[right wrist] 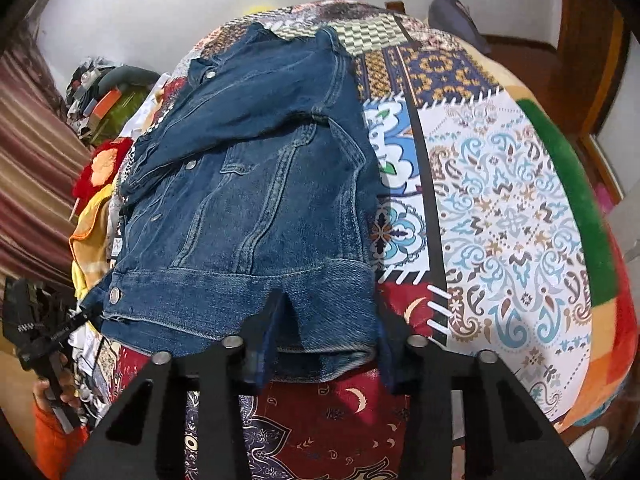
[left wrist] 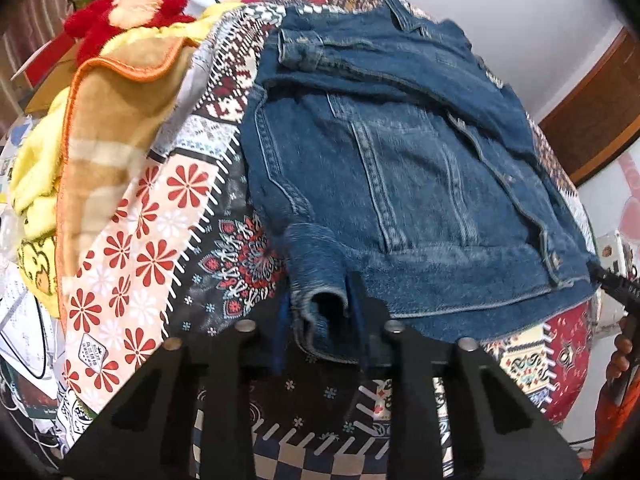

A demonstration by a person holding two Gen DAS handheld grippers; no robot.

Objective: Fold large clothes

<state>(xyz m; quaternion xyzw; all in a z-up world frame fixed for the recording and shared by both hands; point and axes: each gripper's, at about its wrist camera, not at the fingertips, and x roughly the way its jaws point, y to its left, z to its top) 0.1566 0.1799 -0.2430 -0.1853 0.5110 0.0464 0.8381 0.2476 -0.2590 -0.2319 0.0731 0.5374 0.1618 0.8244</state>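
Left wrist fisheye view: a blue denim jacket (left wrist: 400, 184) lies spread on a bed covered by a patchwork quilt (left wrist: 168, 216), its hem toward the camera and one sleeve folded across its upper half. The left gripper (left wrist: 320, 304) has its two black fingers set on either side of the hem's left corner, where the denim bunches between them; the jaws stand narrow around that fold, holding the cloth. At the far right edge of this view the right gripper (left wrist: 612, 280) meets the hem's other corner, with a hand in an orange sleeve behind it. To the left of the jacket sit an orange-edged tan blanket (left wrist: 116, 120) and a red plush toy (left wrist: 128, 12), heaped just beside the quilt's floral patches.

From the right wrist view, the same jacket (right wrist: 256, 184) shows its buttoned front, metal buttons (right wrist: 115, 294) along the left edge. The right gripper (right wrist: 332, 320) straddles the hem's right corner, denim caught between its fingers. The left gripper (right wrist: 44, 328) appears at the left edge, touching the opposite corner. A green-and-orange blanket (right wrist: 576, 208) runs along the quilt's right side.
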